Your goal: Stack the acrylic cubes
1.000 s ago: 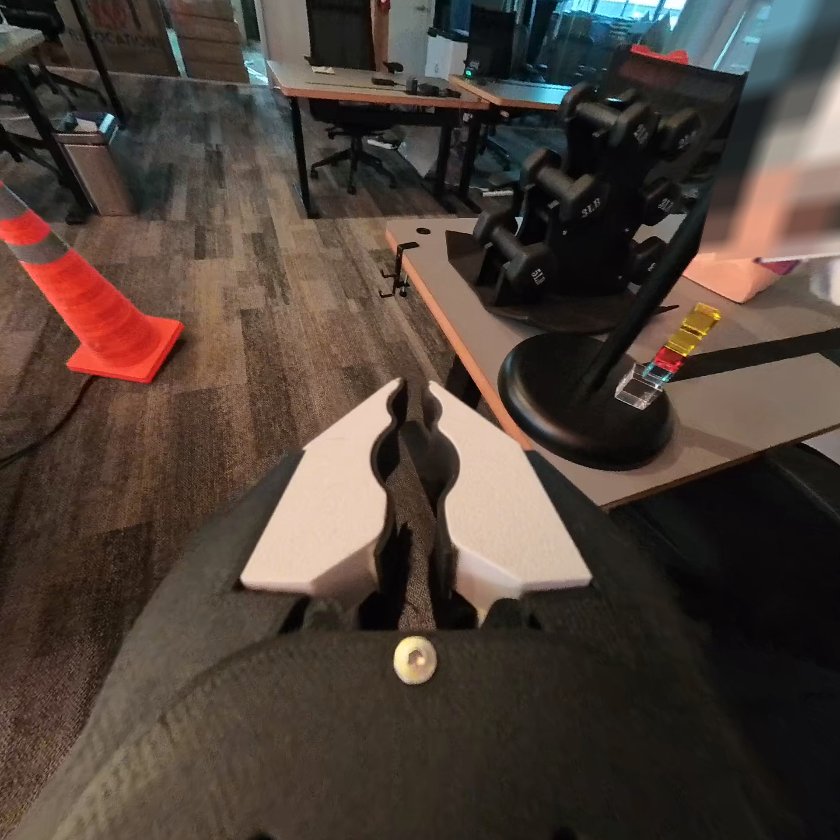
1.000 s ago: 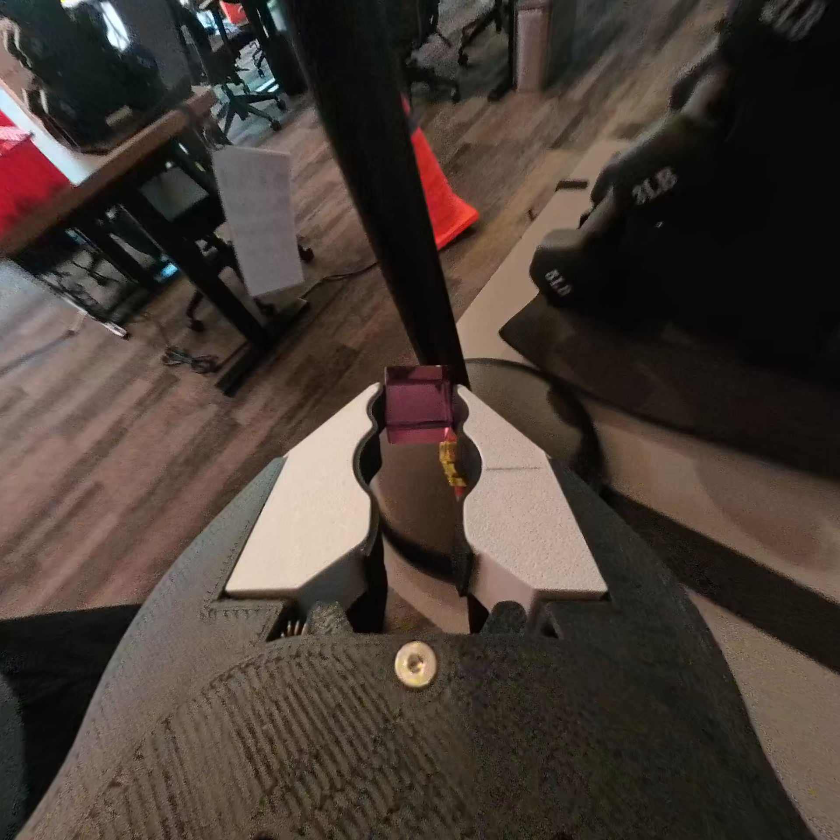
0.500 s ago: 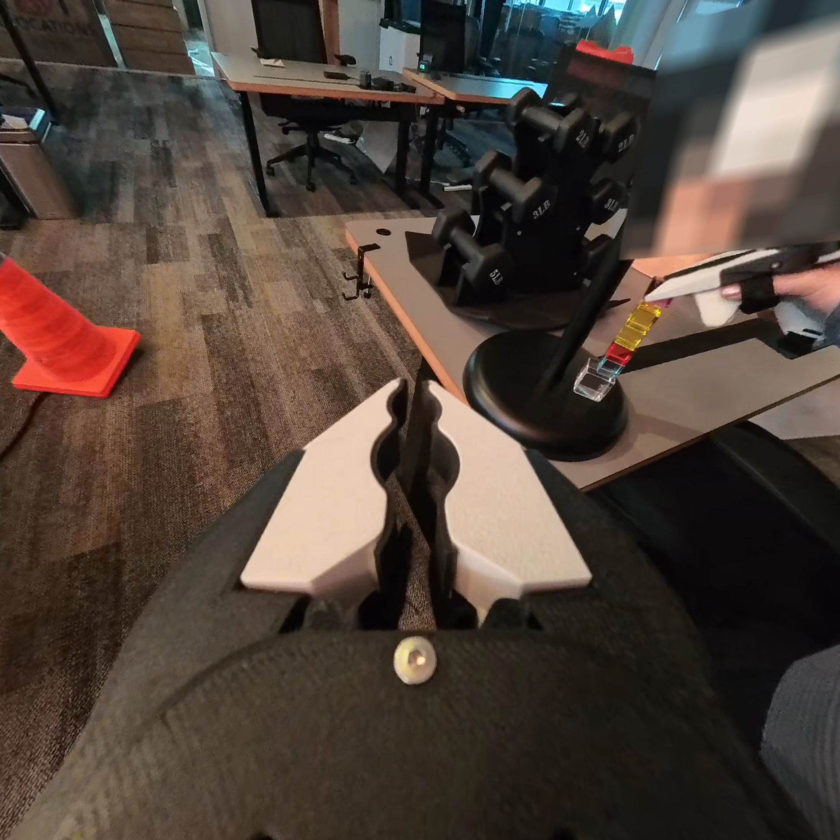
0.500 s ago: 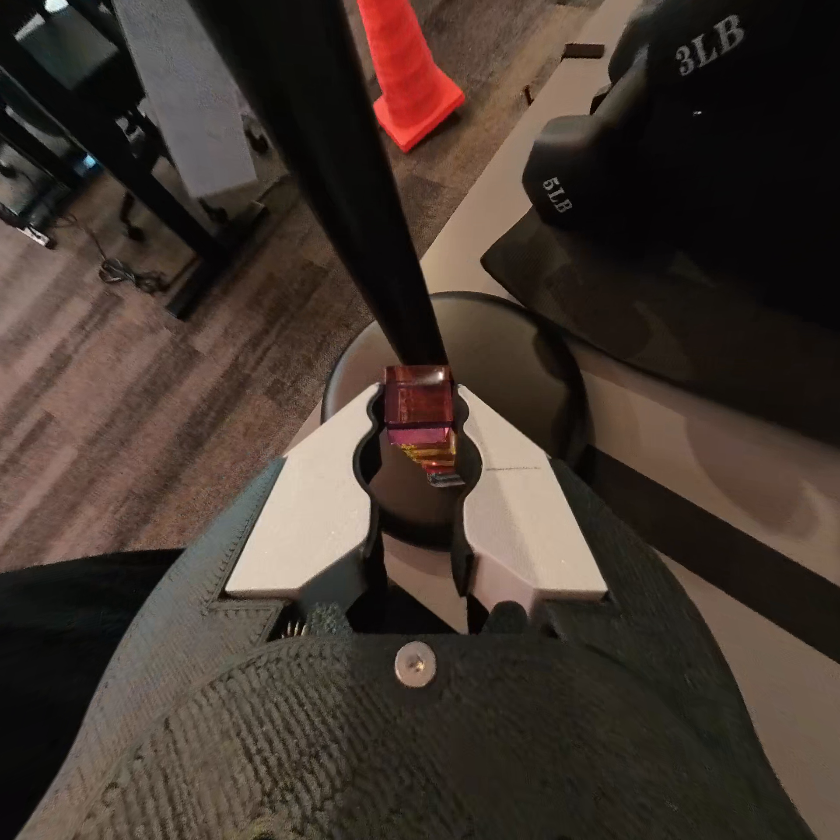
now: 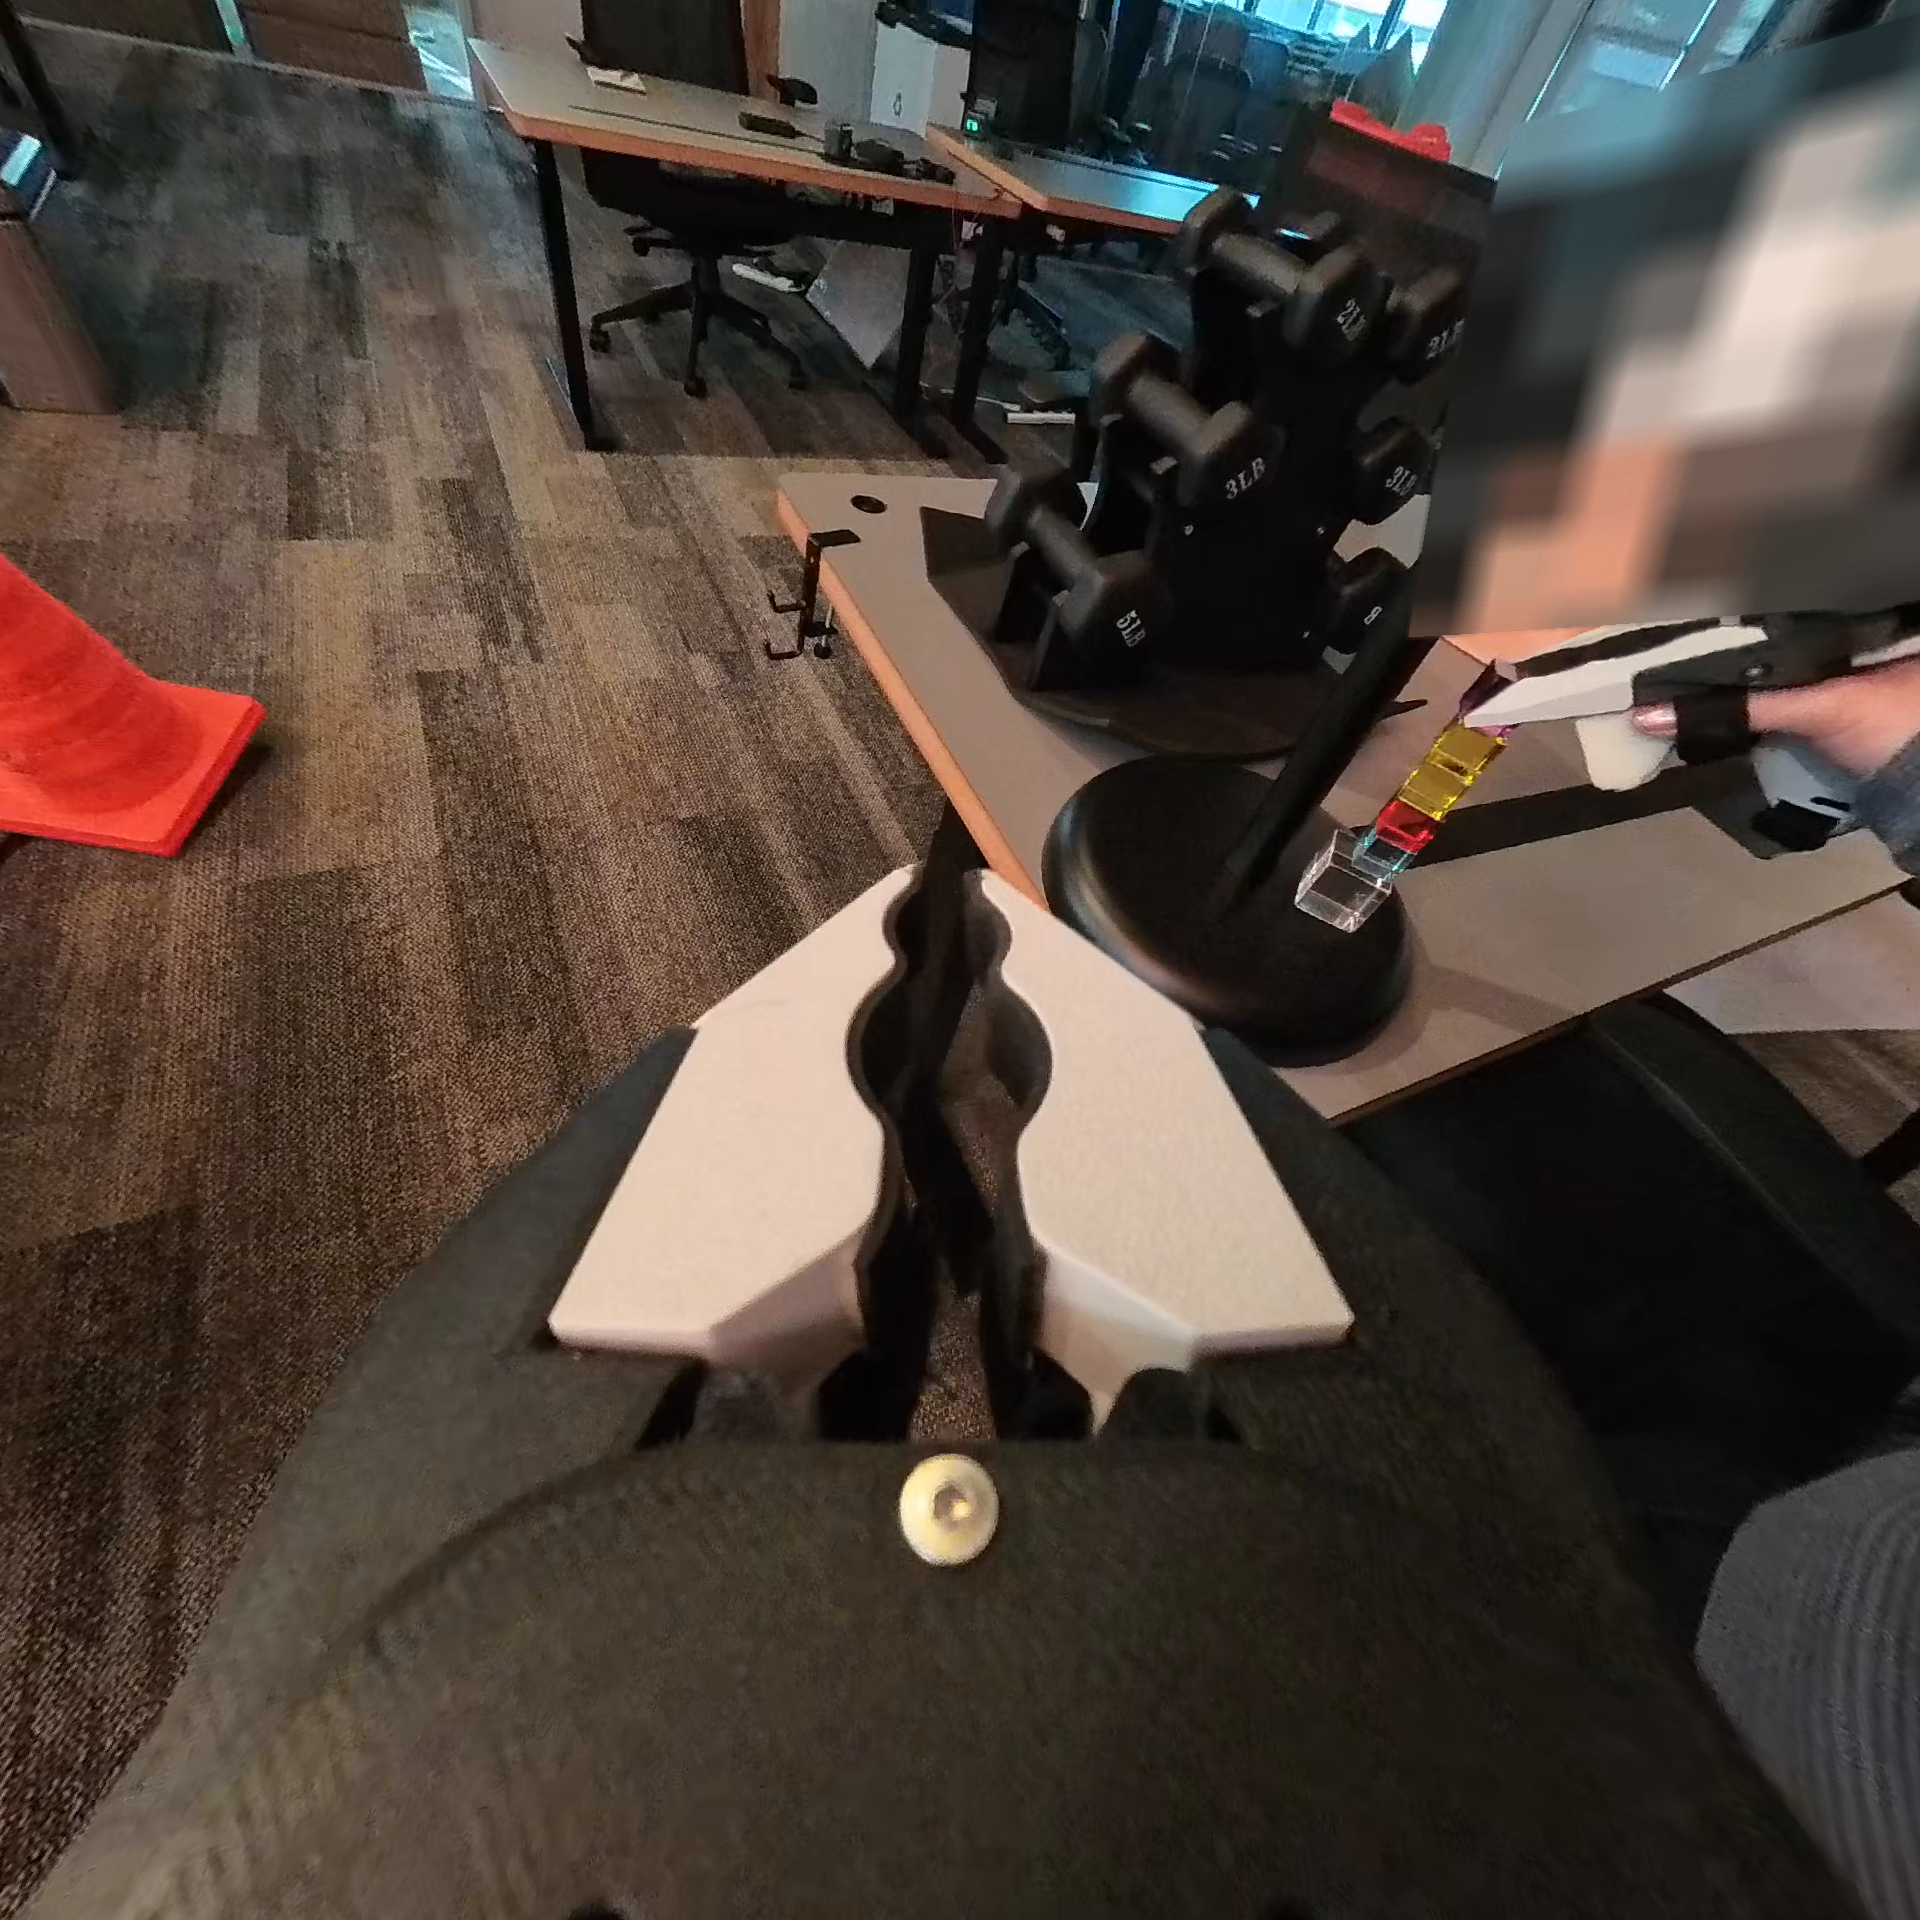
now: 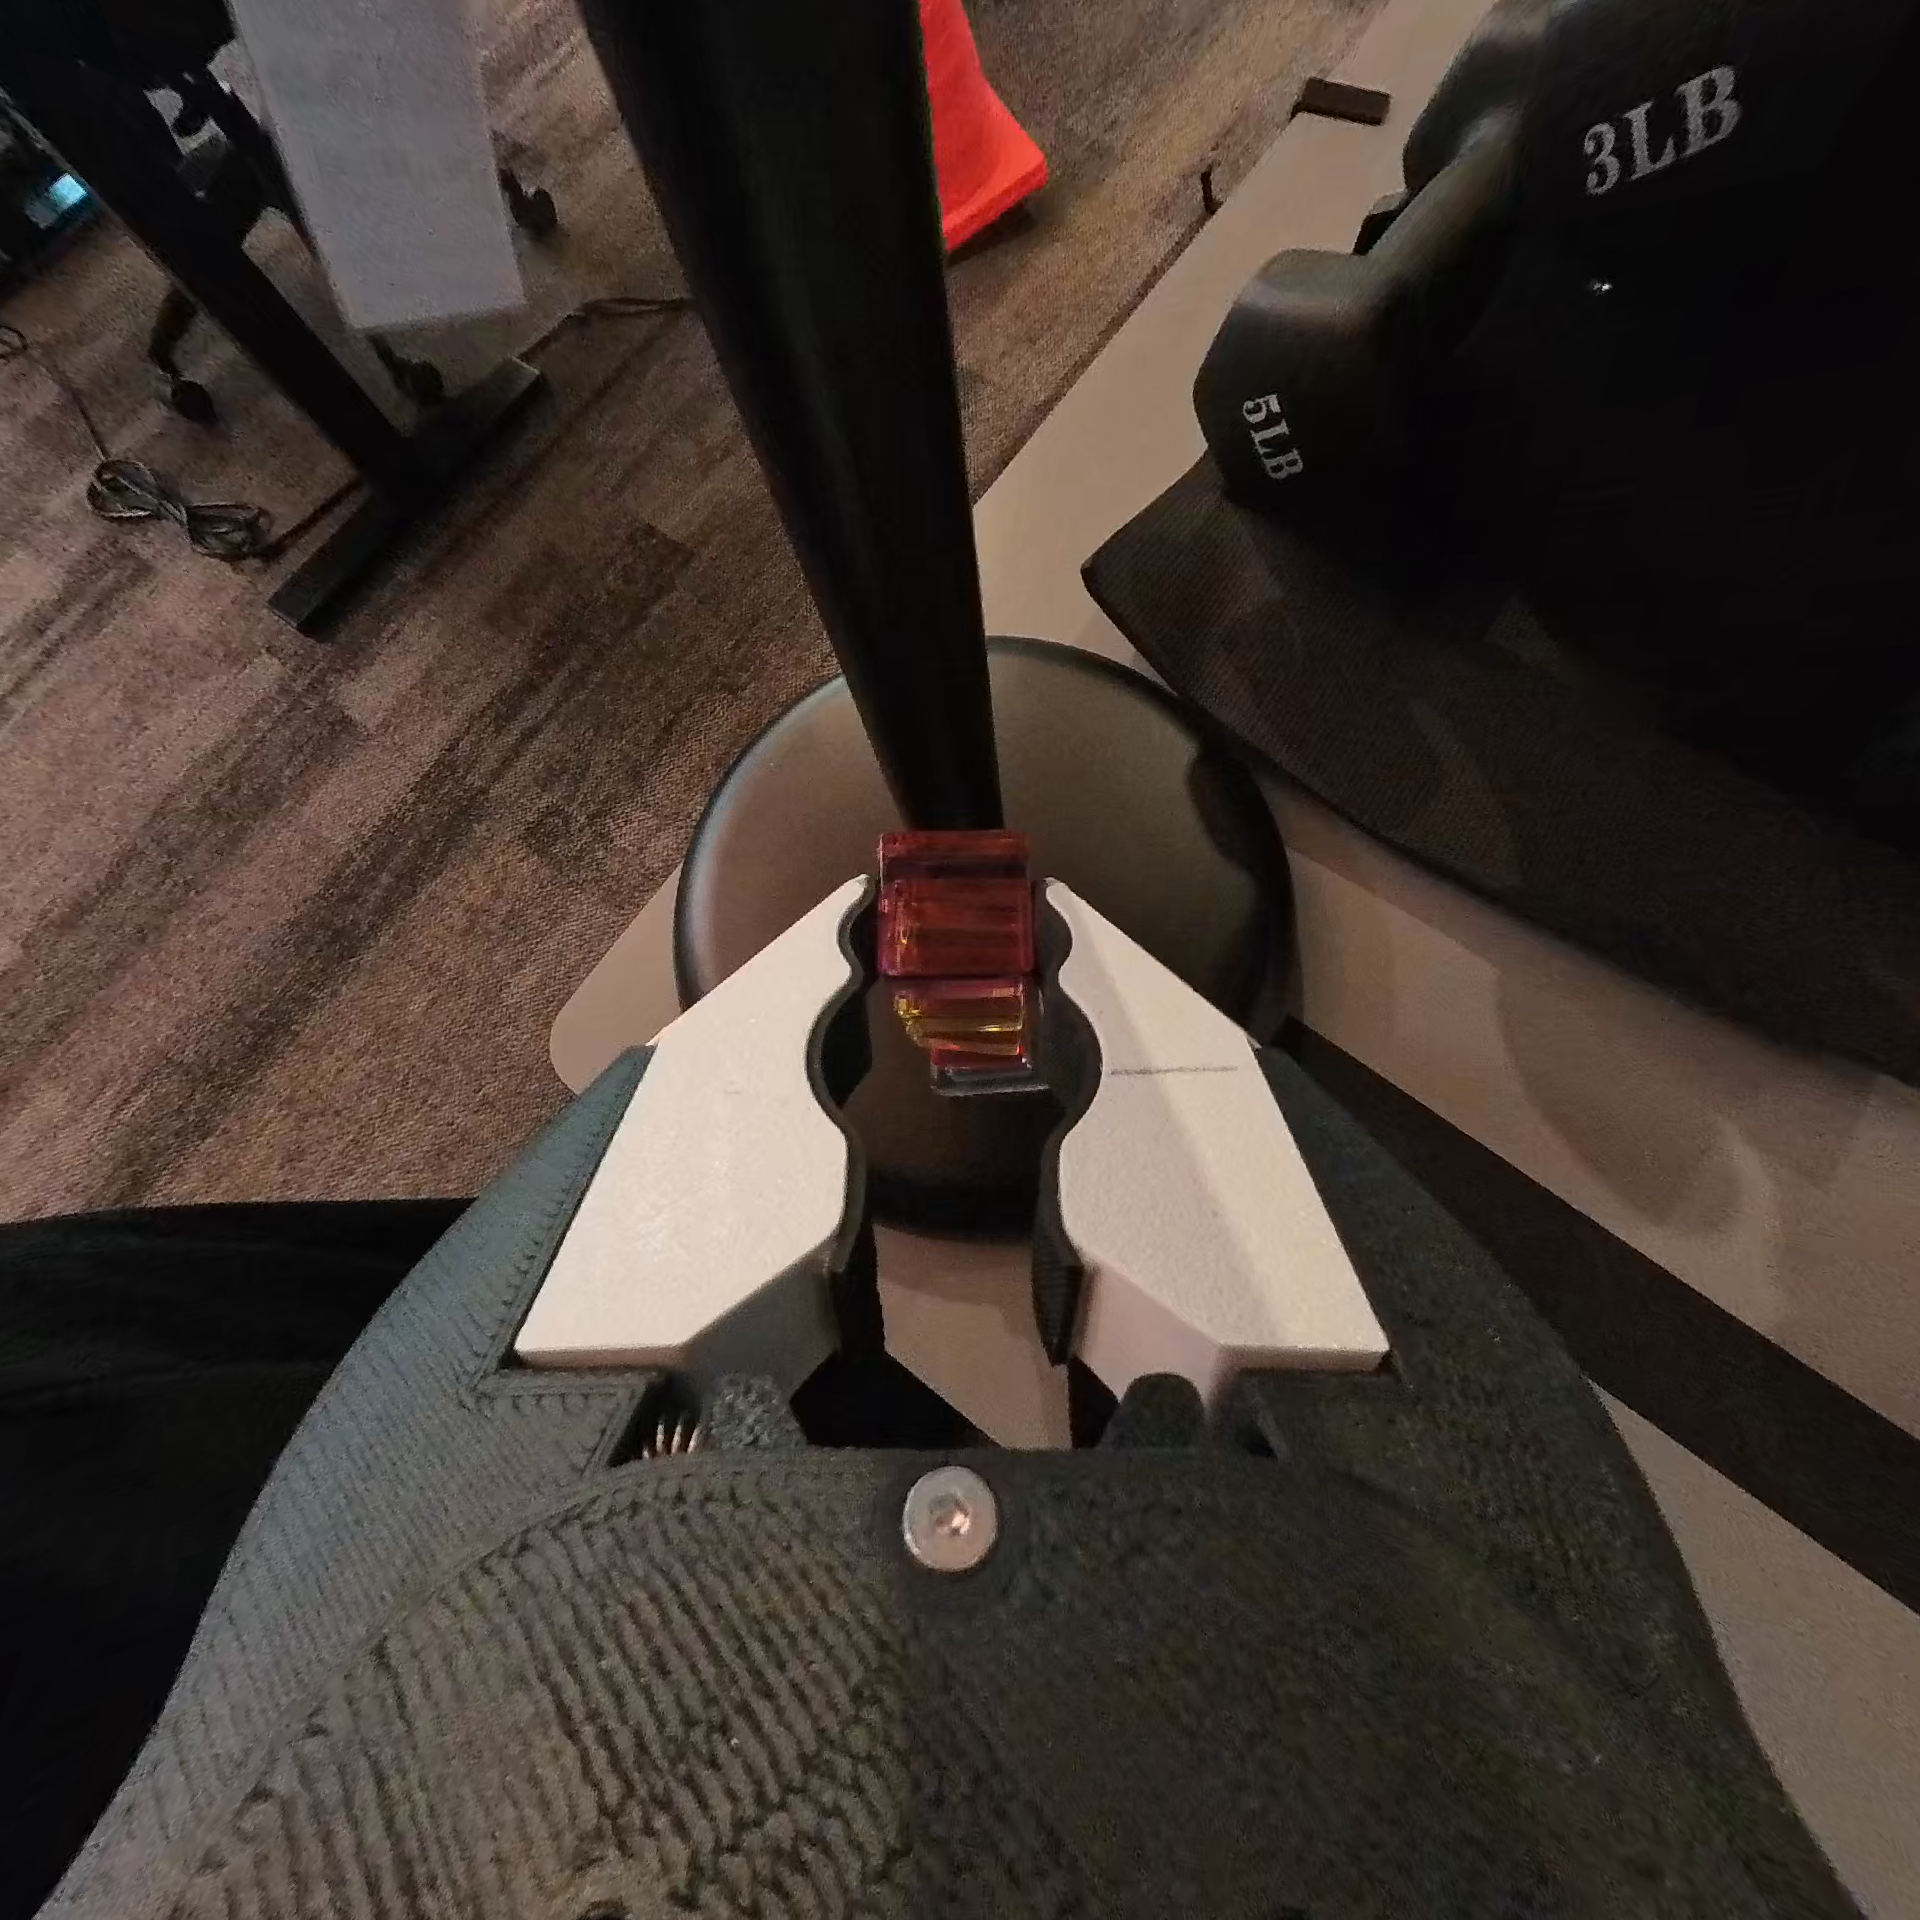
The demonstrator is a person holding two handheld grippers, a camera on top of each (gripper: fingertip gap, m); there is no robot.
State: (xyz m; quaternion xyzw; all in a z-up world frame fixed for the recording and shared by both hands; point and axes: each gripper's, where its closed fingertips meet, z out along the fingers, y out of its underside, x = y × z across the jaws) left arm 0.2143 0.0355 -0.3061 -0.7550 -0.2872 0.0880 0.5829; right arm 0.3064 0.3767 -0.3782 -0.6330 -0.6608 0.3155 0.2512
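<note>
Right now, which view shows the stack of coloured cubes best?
The left wrist view: the stack of coloured cubes shows side-on, rising from the round black base to the right gripper. The right wrist view looks down on it, cubes overlapping.

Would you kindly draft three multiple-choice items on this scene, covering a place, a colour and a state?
1. The cube stack stands on:
A. the carpet
B. the black round stand base
C. the dumbbell rack
2. The bottom cube is:
A. clear
B. blue
C. orange
3. The right gripper is:
A. wide open, nothing in it
B. closed on a magenta cube
C. closed on the stand's pole

Answers: B, the lowest cube rests on the base; A, it is see-through; B, both fingers flank the cube at their tips.
</note>
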